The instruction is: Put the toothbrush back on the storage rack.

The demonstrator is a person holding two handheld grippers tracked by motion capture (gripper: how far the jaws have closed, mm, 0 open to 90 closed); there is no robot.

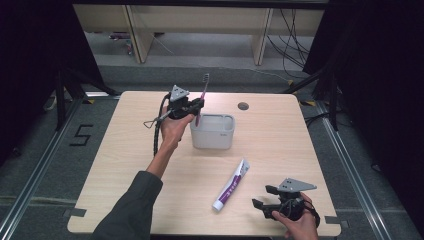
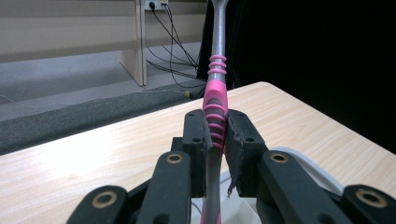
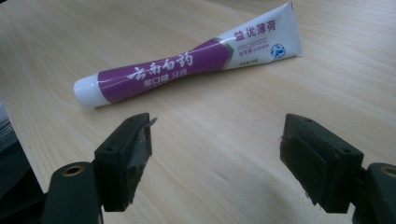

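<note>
A pink and grey toothbrush (image 1: 202,97) stands nearly upright, bristles up, over the left rim of a white rectangular holder cup (image 1: 213,132). My left gripper (image 1: 197,105) is shut on its pink ribbed handle (image 2: 215,116), and the handle's lower end dips toward the cup (image 2: 299,163). A purple and white toothpaste tube (image 1: 231,185) lies flat on the wooden table (image 1: 280,140), cap toward the front edge. My right gripper (image 1: 264,197) rests near the front right of the table, just right of the tube (image 3: 187,67), jaws wide open with nothing between them.
A round cable hole (image 1: 243,106) sits in the table behind the cup. Dark curtains flank both sides, and desk legs with cables stand beyond the far edge. Bare wood lies left of the cup and at the right side of the table.
</note>
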